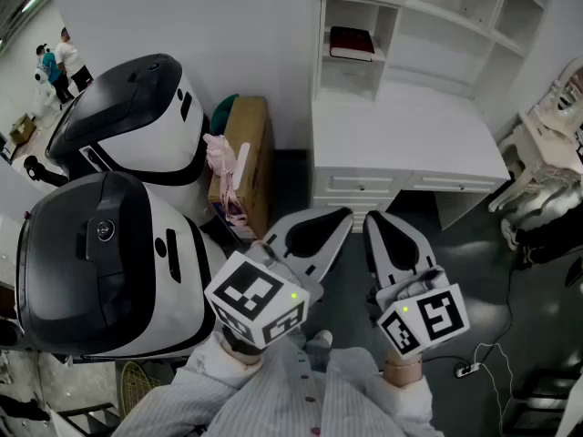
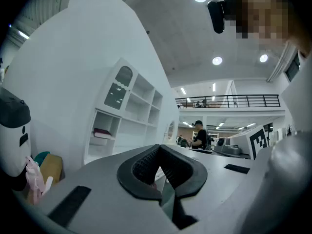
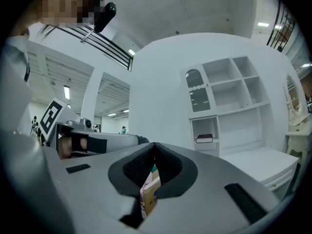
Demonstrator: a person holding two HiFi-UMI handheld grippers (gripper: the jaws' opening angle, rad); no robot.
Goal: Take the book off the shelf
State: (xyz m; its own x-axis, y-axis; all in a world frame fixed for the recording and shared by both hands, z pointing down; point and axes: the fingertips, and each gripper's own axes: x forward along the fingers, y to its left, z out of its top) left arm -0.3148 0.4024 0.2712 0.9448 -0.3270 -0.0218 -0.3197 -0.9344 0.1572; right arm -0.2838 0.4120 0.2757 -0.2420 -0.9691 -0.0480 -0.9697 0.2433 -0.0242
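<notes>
A dark red book lies flat in the lower left cubby of the white shelf unit above the white desk. The book shows far off at the left in the left gripper view, and as a small dark book in the right gripper view. My left gripper and right gripper are held side by side over the floor, short of the desk front. Both point towards the desk. The left gripper and right gripper are shut with nothing between the jaws.
Two large white-and-black machine shells stand at the left. A cardboard box with pink cloth leans between them and the desk. A white chair is at the right, a cable on the floor. People stand far back left.
</notes>
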